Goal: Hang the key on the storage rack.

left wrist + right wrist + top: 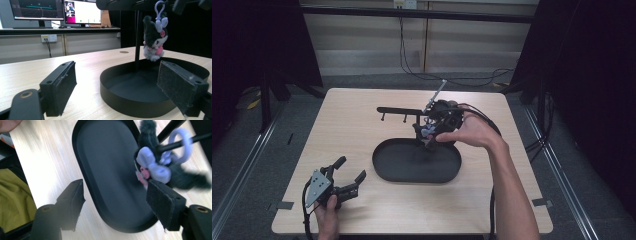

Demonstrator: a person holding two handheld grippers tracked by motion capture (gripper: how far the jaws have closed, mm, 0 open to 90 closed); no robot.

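Observation:
A small black-and-white plush toy [153, 42] with pink trim hangs by a lilac ring [181, 141] from a peg of the black stand [399, 110]. The stand rises out of a black oval tray [382, 170]. In the right gripper view the toy [152, 168] hangs just past the right-hand jaw, and no pad presses on it. My right gripper [116, 192] is open beside the toy, over the tray [105, 157]. My left gripper [353, 167] rests open near the table's front left, facing the tray [120, 100], nothing between its jaws.
The light wooden table [352, 115] has bare surface to the left of and behind the tray. Monitors [60, 10] stand on a desk beyond the table. Cables [412, 65] run across the floor at the back. A yellow cloth [15, 197] lies below the table edge.

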